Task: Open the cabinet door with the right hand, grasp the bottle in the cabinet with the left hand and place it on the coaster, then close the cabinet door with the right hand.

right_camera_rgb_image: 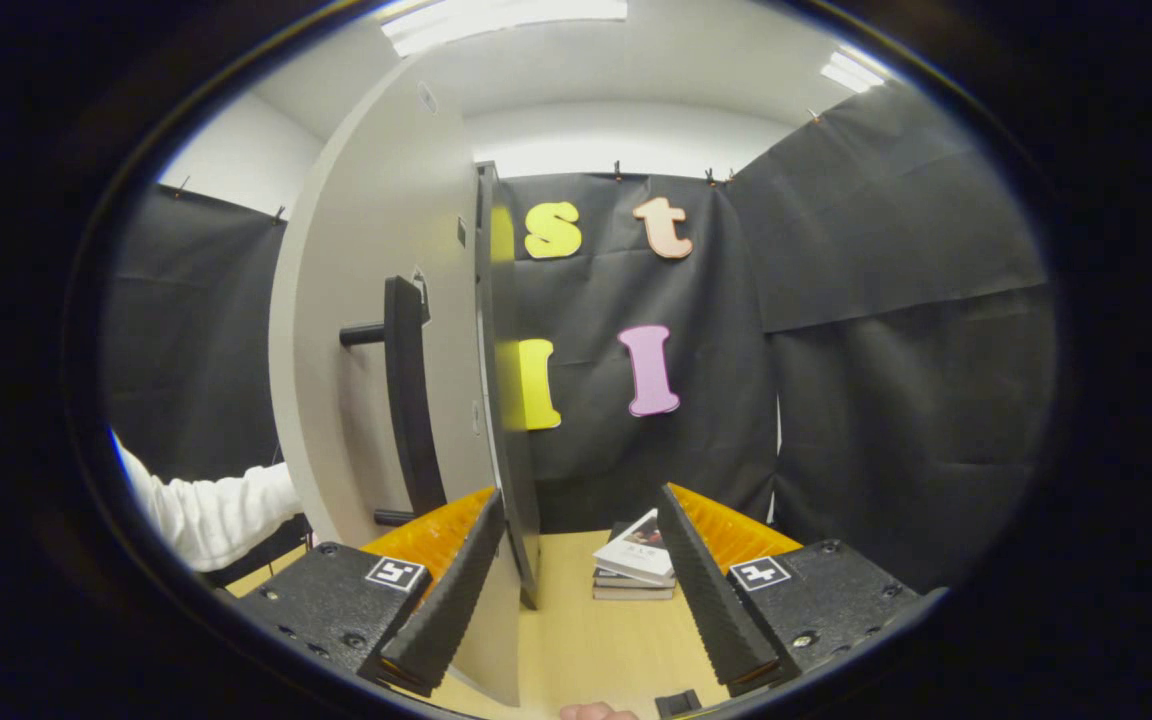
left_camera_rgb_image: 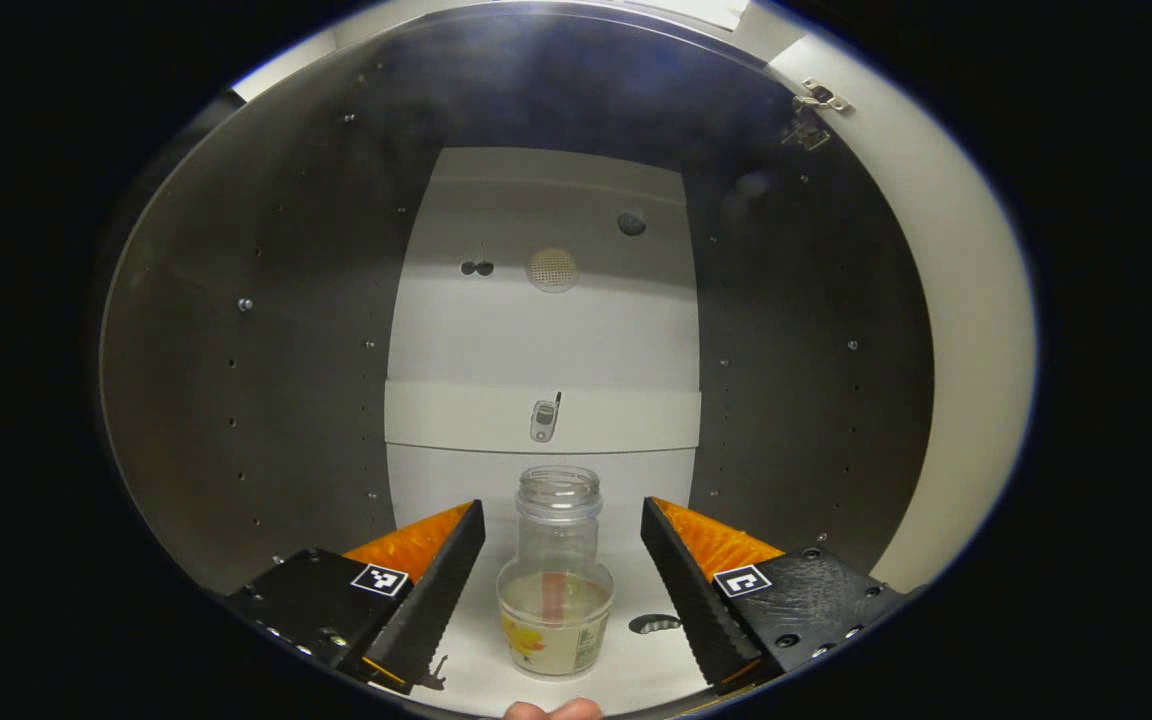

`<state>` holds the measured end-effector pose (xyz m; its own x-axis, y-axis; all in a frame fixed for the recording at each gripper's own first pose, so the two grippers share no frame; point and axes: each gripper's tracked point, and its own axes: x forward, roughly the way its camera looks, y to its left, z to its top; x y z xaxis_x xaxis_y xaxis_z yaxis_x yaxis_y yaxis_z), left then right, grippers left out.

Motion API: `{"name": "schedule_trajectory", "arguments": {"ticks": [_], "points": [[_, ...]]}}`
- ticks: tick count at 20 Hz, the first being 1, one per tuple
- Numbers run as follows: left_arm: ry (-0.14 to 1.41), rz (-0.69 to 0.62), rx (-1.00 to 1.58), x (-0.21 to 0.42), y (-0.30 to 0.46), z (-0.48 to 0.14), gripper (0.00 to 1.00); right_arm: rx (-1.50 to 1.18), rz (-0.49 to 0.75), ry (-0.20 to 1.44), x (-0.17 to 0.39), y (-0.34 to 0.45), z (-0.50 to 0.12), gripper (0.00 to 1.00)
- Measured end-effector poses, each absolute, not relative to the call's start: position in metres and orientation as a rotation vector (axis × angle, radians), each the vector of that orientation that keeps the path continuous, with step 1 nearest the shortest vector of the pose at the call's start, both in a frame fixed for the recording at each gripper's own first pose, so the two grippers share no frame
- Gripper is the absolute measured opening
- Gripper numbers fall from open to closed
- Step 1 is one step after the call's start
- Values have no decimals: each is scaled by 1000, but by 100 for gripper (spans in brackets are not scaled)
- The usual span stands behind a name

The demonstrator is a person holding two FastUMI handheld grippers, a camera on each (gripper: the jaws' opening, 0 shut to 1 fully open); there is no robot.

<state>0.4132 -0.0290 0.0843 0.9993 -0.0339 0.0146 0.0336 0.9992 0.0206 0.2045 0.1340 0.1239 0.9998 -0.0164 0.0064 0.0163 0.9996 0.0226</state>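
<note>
In the left gripper view a clear, capless bottle (left_camera_rgb_image: 556, 590) with a printed label stands upright on the white cabinet floor (left_camera_rgb_image: 636, 660). My left gripper (left_camera_rgb_image: 563, 590) reaches inside the cabinet, open, one finger on each side of the bottle with gaps to both. In the right gripper view the cabinet door (right_camera_rgb_image: 376, 350) stands swung open, edge-on, with its dark bar handle (right_camera_rgb_image: 406, 400) on the left face. My right gripper (right_camera_rgb_image: 581, 590) is open, its left finger close against the door's edge, nothing between the fingers.
Dark cabinet side walls (left_camera_rgb_image: 266, 380) with peg holes flank the left gripper; a white back panel (left_camera_rgb_image: 546, 330) lies ahead. A hinge (left_camera_rgb_image: 816, 110) sits at the upper right. A stack of books (right_camera_rgb_image: 636, 560) rests on the wooden table (right_camera_rgb_image: 586, 640). A white sleeve (right_camera_rgb_image: 206, 510) reaches behind the door.
</note>
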Motion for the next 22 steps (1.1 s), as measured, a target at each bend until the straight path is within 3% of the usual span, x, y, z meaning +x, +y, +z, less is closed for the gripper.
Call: {"name": "schedule_trajectory", "arguments": {"ticks": [1,4,6,9,12,13,14,22], "points": [[-10,-21,20,415,-26,83,95,21,-18,-9,205,133,125,95],[3,-19,10,423,-24,81,74,24,-17,-15,205,134,127,96],[-3,-5,20,423,-21,84,74,28,-15,-17,207,134,128,95],[-32,-47,19,412,-26,91,43,37,-15,-14,208,134,127,96],[-80,-88,74,386,-35,107,38,29,-13,-16,208,134,127,95],[-88,-106,92,374,-37,111,49,21,-17,-18,209,133,127,95],[-93,-119,104,361,-40,113,38,10,-19,-21,209,132,128,96],[-81,-75,134,227,3,69,38,-75,-37,-38,206,126,130,95]]}}
